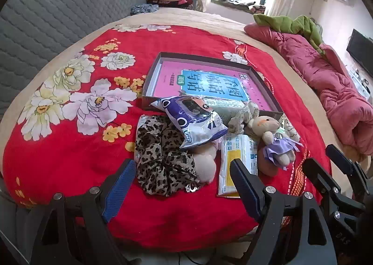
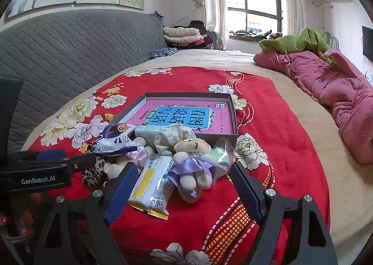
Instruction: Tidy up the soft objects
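Bear (image 2: 191, 162) lies just ahead of my right gripper (image 2: 184, 185), inside the span of its fingers, feet toward me, long axis running roughly away toward the box (image 2: 229, 123). Right jaws spread wide, nothing pinched. Left gripper (image 1: 184, 183) likewise spread and empty, aimed at the scarf (image 1: 160, 155) left of the bear. Judging by that, right hand is nearer the bear, left nearer the scarf.

Whole pile sits on the red quilt (image 1: 70, 160), against the box's near wall. Tissue pack (image 2: 151, 185) touches the bear's left side and overlaps my right gripper's left finger line, so it's the likely snag. Snack bag (image 1: 193, 120) lies left of the bear, on top of the scarf and a second plush (image 1: 205, 162). Clear bag (image 2: 221, 151) tucked right of the bear. Box floor is open, only a book (image 2: 184, 116) lying flat in it.
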The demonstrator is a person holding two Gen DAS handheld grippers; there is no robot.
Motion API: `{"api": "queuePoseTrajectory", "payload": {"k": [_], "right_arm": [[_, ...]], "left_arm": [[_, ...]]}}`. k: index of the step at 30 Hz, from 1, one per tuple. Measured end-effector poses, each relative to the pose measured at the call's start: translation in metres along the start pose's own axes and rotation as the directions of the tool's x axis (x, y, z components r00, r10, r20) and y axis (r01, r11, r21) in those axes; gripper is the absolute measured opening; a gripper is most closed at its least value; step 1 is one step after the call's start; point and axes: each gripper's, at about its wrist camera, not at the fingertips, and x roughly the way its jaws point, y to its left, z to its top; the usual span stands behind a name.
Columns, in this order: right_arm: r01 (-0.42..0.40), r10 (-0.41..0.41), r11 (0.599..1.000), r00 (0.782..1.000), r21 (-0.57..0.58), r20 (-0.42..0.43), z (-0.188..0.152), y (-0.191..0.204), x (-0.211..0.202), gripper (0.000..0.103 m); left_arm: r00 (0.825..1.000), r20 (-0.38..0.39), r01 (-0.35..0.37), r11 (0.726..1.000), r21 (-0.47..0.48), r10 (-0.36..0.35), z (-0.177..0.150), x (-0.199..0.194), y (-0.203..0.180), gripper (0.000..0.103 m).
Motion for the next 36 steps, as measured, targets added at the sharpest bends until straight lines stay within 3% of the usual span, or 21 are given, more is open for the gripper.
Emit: {"api": "queuePoseTrajectory", "payload": {"k": [36], "right_arm": [[0.013,-0.013,1.000,1.000,0.002,0.019,0.0021,-0.0031,-0.0026,0.081]], "left_arm": [[1.000,0.011,0.006,1.000,0.029,-0.007,0.0017,-0.0046,-0.0062,0.084]]}}
